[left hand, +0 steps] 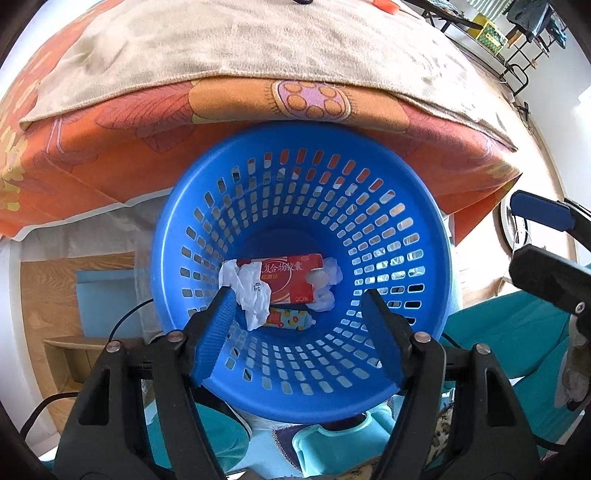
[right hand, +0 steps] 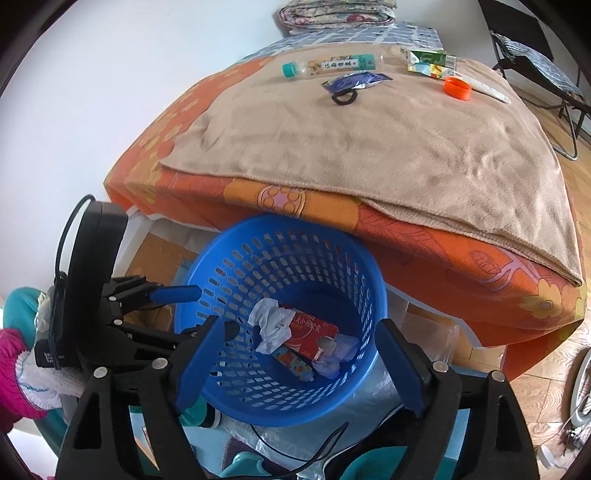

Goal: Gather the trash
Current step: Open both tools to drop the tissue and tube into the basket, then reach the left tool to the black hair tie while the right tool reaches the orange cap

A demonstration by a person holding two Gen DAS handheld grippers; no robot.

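A blue slotted basket [left hand: 424,206] stands against the bed's front edge; it also shows in the right wrist view [right hand: 369,280]. Inside lie a red carton [left hand: 291,278], crumpled white paper [left hand: 251,291], a small colourful pack [left hand: 288,319] and white tissue [left hand: 325,291]. My left gripper [left hand: 299,295] is open and empty over the basket mouth. My right gripper [right hand: 303,332] is open and empty above the basket's near rim. On the tan blanket [right hand: 369,147] lie a plastic bottle [right hand: 332,65], a dark blue wrapper [right hand: 354,82], a green carton [right hand: 430,63], an orange cap [right hand: 457,88] and a white tube [right hand: 487,88].
The bed has an orange flowered sheet [right hand: 443,251]. A folded quilt [right hand: 332,13] lies at the far end by the white wall. A black folding chair [right hand: 535,66] stands at the right on the wooden floor [right hand: 535,398]. Teal items and cables lie below the basket.
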